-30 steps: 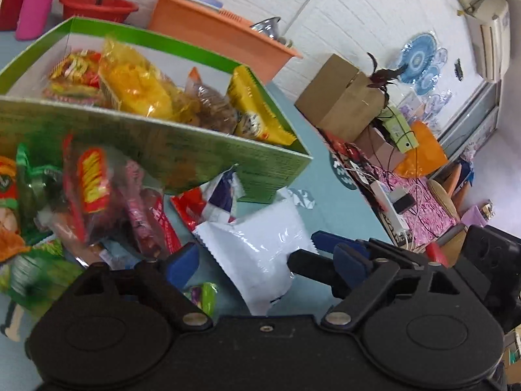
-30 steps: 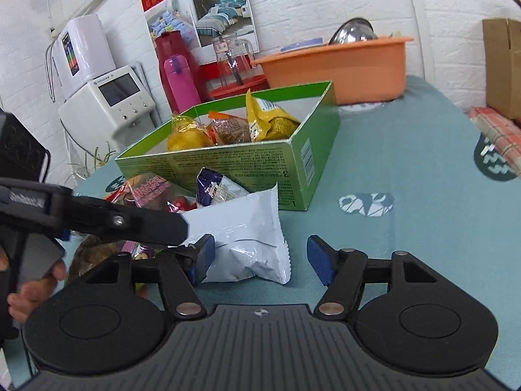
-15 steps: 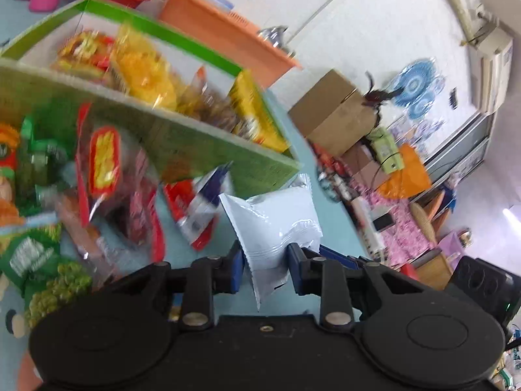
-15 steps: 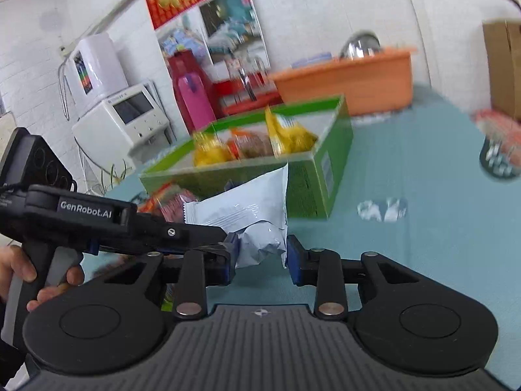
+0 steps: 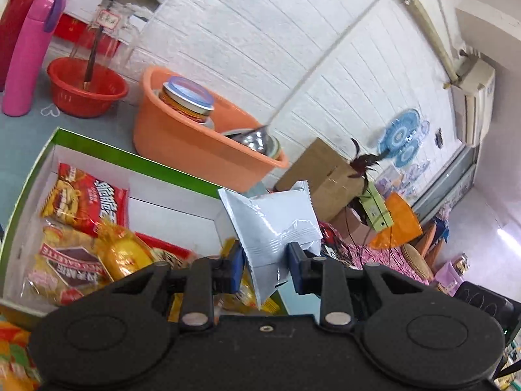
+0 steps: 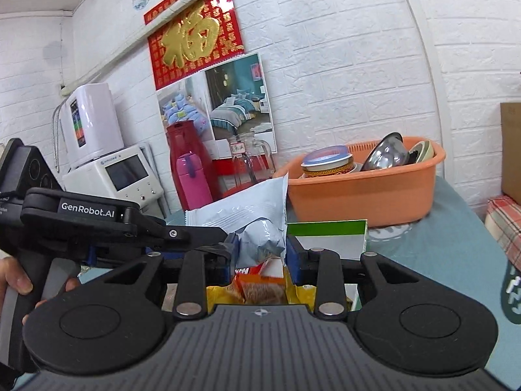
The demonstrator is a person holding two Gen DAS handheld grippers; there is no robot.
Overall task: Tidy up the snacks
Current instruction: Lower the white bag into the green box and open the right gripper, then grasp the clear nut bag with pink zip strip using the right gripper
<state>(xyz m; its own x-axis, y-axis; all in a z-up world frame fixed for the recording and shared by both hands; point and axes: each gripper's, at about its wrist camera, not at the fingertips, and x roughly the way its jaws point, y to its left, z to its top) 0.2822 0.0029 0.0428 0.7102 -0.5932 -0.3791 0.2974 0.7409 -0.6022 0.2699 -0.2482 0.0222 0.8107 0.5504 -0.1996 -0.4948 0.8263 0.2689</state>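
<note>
A white foil snack packet (image 5: 273, 221) hangs in the air above the near right corner of the green-rimmed box (image 5: 130, 154). My left gripper (image 5: 265, 260) is shut on its lower part. In the right wrist view my right gripper (image 6: 262, 254) is shut on the same white packet (image 6: 247, 215), which bulges between its blue pads. The left gripper's body (image 6: 130, 228) reaches in from the left, with a person's hand (image 6: 16, 280) on its handle. The box holds a red packet (image 5: 88, 202), a yellow snack (image 5: 123, 254) and several others. Below the right gripper the green box (image 6: 325, 234) shows orange and yellow packets.
An orange basin (image 5: 195, 150) with bowls and a tin stands just behind the box. A pink bottle (image 5: 29, 52) and a red basket (image 5: 84, 88) are at the back left. A cardboard box (image 5: 325, 176) sits to the right. A white appliance (image 6: 114, 169) stands at the left wall.
Both grippers went from open around the white packet on the table to shut on it. They have lifted it up and over the green box.
</note>
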